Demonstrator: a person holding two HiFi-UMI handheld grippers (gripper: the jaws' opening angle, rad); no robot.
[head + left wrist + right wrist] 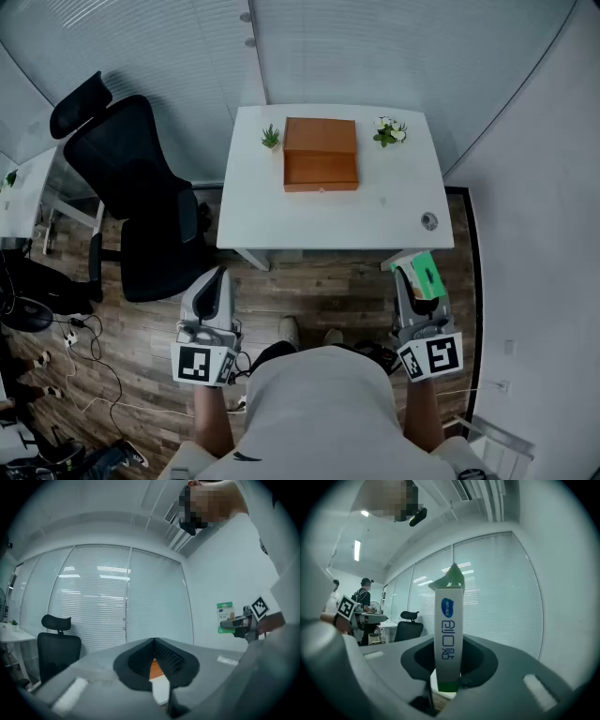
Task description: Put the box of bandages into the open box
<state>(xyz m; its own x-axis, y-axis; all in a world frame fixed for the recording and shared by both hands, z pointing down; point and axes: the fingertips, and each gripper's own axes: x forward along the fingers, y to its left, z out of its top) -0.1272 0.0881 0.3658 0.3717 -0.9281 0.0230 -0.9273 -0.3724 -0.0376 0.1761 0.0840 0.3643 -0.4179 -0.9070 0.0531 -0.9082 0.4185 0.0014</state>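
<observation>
The box of bandages (427,275), green and white, stands upright between the jaws of my right gripper (413,273), which is shut on it. In the right gripper view the box (449,639) rises from the jaws with its narrow side to the camera. It is held in the air in front of the table's near right corner. The brown open box (321,155) sits at the far middle of the white table (281,220). My left gripper (217,277) hangs over the floor near the table's left front, its jaws closed together with nothing in them.
Two small potted plants (271,137) (389,131) flank the brown box. A small round object (428,221) lies near the table's right edge. A black office chair (131,187) stands left of the table. Cables (89,356) lie on the wooden floor.
</observation>
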